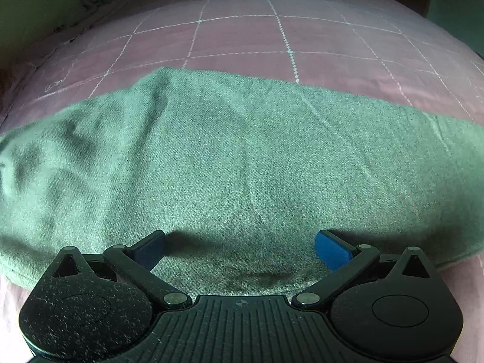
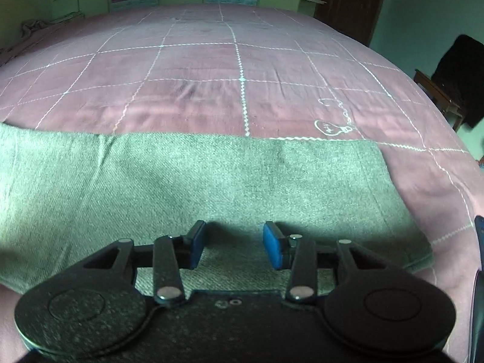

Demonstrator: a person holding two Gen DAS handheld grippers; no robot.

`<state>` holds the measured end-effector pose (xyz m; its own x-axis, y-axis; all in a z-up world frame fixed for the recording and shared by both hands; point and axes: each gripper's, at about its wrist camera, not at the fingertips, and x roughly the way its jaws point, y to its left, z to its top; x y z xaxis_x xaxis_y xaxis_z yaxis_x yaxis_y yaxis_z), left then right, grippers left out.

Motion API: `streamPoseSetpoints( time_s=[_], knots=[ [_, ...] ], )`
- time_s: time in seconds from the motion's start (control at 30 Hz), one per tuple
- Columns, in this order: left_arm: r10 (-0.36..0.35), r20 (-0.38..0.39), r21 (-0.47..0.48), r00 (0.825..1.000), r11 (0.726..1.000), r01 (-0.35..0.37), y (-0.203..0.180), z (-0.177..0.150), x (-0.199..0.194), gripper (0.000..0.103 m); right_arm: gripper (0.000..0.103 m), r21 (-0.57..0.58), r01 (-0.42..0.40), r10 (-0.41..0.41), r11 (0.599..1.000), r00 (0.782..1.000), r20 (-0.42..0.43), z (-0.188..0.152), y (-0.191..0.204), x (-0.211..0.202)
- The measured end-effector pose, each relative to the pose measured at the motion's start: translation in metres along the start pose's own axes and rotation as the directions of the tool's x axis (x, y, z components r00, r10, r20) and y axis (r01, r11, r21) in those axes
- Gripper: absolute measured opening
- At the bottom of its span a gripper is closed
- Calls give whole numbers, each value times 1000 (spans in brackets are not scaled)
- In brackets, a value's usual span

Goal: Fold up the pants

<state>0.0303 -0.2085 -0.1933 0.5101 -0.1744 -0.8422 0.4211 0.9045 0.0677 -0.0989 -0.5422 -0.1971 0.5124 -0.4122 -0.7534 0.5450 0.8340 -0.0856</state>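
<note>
1. Green woven pants (image 1: 242, 157) lie flat across the near part of a bed, on a pink quilted bedspread (image 1: 242, 39) with white stitched squares.
2. Left gripper (image 1: 240, 249) hovers over the cloth, jaws spread wide, holding nothing.
3. Right gripper (image 2: 233, 246) sits above the pants near their right end, jaws partly open, with no cloth between the blue pads (image 2: 272, 248).
</note>
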Motion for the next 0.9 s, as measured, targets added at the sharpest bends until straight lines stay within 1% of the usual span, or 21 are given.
streamPoseSetpoints(
  time_s=[0.1,0.17,0.23,0.27,0.37,0.47,0.6,0.67,0.7,0.77,0.83,0.9],
  knots=[
    [11,3,-12,1000,1000,-11,-1,1,-4,103,42,28,-11,11,1000,1000,17,1,0,-11],
    [14,19,7,1000,1000,-14,-8,1,-9,103,42,18,-11,11,1000,1000,27,-7,1,-14],
    [-5,35,37,999,999,3,-17,3,-15,103,43,-13,-7,7,1000,999,33,-12,1,-14],
    [-16,42,49,999,999,14,-22,5,-18,103,43,-6,-11,11,1000,1000,29,-11,0,-15],
    [-48,58,62,997,997,44,-38,11,-25,103,43,67,-29,27,997,999,26,-5,-14,-24],
    [-72,59,77,996,995,68,-56,17,-25,103,44,140,-29,23,990,999,40,-7,-38,-36],
    [-87,51,103,995,991,82,-79,21,-22,103,45,264,-25,19,964,1000,24,-20,-78,-46],
    [-91,30,101,995,991,88,-87,21,-15,103,47,340,-27,25,940,1000,13,-28,-99,-47],
    [-84,16,103,996,991,82,-90,20,-11,103,48,388,-39,41,921,999,4,-32,-109,-45],
    [-72,3,98,997,993,71,-93,17,-5,103,50,497,-88,98,863,995,6,-40,-127,-39],
    [-73,-4,92,997,993,73,-93,17,-2,103,50,589,-140,142,796,989,44,-45,-140,-34],
    [-70,-7,98,998,993,70,-93,17,-1,103,51,637,-166,162,753,985,65,-45,-144,-25]
  ],
)
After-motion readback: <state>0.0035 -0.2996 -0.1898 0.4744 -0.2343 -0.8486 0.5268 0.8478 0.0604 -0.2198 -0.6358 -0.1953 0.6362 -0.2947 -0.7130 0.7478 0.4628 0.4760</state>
